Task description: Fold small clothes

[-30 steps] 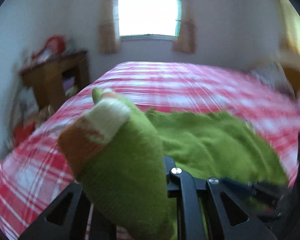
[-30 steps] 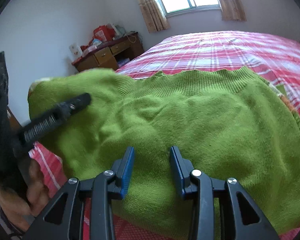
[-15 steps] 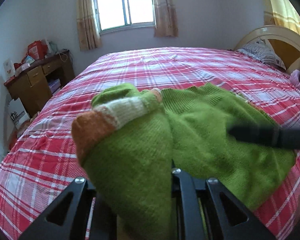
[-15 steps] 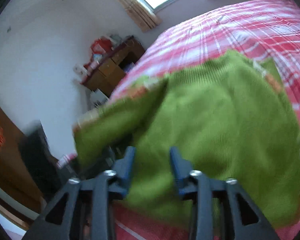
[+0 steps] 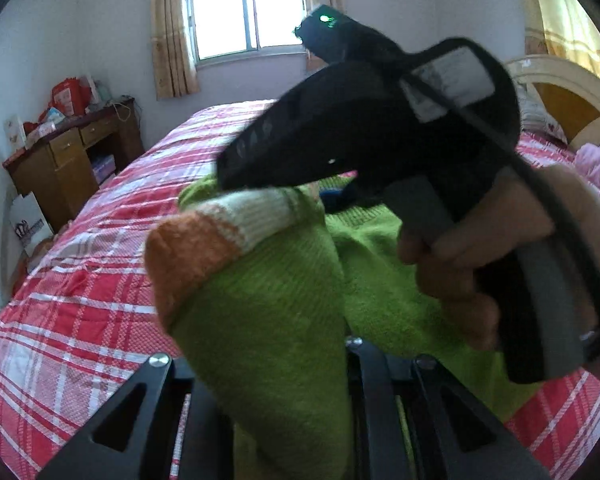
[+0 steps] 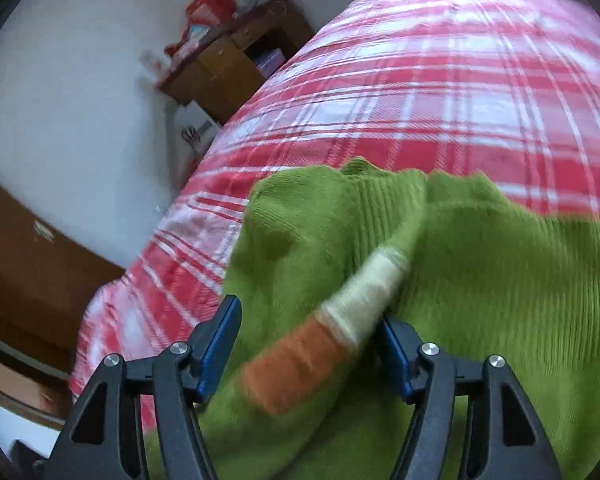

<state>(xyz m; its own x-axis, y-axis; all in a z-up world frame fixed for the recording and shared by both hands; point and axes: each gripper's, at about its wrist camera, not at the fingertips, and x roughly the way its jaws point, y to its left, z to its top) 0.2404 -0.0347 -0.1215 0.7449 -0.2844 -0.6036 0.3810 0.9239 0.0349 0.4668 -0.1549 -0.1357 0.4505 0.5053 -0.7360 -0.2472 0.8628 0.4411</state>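
My left jaws (image 5: 268,364) grip the green knitted sweater's orange-and-cream-cuffed sleeve (image 5: 220,236); my right jaws (image 6: 308,344), just closing, straddle that cuff unclamped and should pinch squarely before folding.

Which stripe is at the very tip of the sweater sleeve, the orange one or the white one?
The orange stripe. It caps the very end of the green sleeve, while the white stripe sits just behind it.
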